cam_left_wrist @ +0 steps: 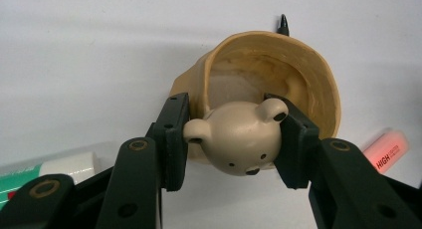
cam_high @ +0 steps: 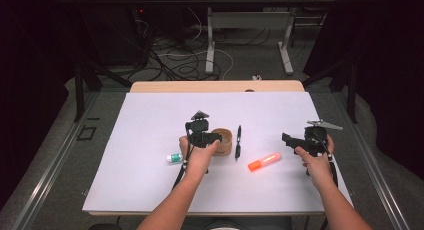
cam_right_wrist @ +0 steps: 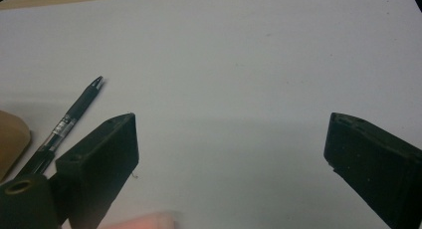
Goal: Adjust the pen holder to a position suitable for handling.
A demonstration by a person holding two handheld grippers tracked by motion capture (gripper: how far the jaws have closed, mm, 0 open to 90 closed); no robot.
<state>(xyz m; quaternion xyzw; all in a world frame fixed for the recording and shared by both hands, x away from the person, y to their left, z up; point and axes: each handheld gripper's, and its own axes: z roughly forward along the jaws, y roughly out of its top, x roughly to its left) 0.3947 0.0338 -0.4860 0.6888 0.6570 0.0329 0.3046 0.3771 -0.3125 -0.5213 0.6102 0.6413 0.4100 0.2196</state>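
A tan cup (cam_high: 226,140) with a bear's head on its side stands mid-table on the white sheet (cam_high: 150,120). My left gripper (cam_high: 214,138) is shut on that bear head (cam_left_wrist: 239,142). In the left gripper view both pads press its sides, with my left gripper (cam_left_wrist: 235,139) just in front of the cup (cam_left_wrist: 303,74), whose hollow inside faces the camera. My right gripper (cam_high: 289,139) is held to the right, apart from everything. In its own view the right gripper (cam_right_wrist: 231,154) stands wide open over bare sheet with nothing between the jaws.
A black pen (cam_high: 238,141) lies just right of the cup. An orange highlighter (cam_high: 264,161) lies nearer the front. A green-and-white tube (cam_high: 175,157) lies left of my left hand. The wooden table edge (cam_high: 215,86) borders the sheet at the back.
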